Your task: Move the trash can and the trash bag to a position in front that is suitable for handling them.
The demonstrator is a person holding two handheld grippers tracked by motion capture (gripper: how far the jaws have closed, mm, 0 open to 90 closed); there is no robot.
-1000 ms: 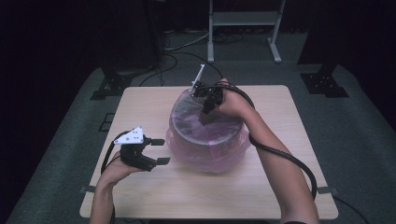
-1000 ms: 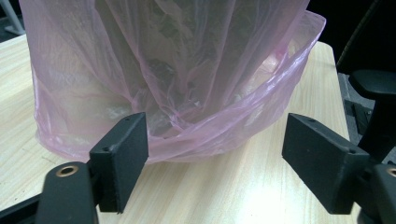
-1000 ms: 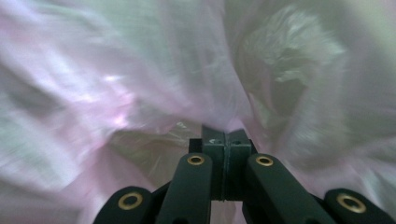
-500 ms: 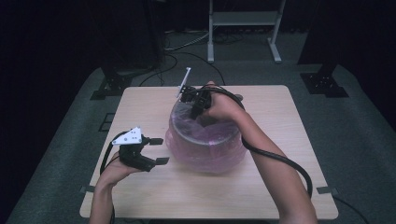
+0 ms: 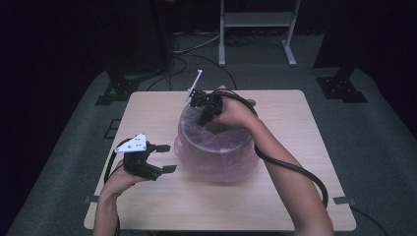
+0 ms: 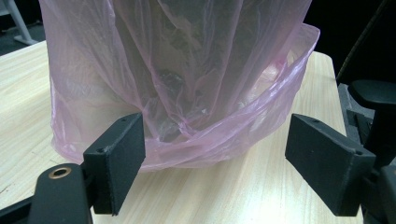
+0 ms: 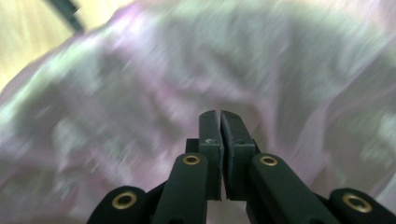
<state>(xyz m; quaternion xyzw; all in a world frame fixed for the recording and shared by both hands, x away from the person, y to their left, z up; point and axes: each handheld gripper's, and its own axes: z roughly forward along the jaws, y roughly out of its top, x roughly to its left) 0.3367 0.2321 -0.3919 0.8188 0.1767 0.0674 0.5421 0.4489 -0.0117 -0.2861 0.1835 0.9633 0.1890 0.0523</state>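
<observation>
Near the middle of the tabletop [image 5: 295, 196] I see the round bin [image 5: 214, 147] lined with a pink plastic bag [image 6: 187, 93]. My right gripper [image 5: 202, 118] points down inside its far rim, jaws pressed together; whether any film is pinched I cannot tell. My left gripper [image 5: 167, 158] sits just beside the bin's left side, jaws wide apart, holding nothing.
</observation>
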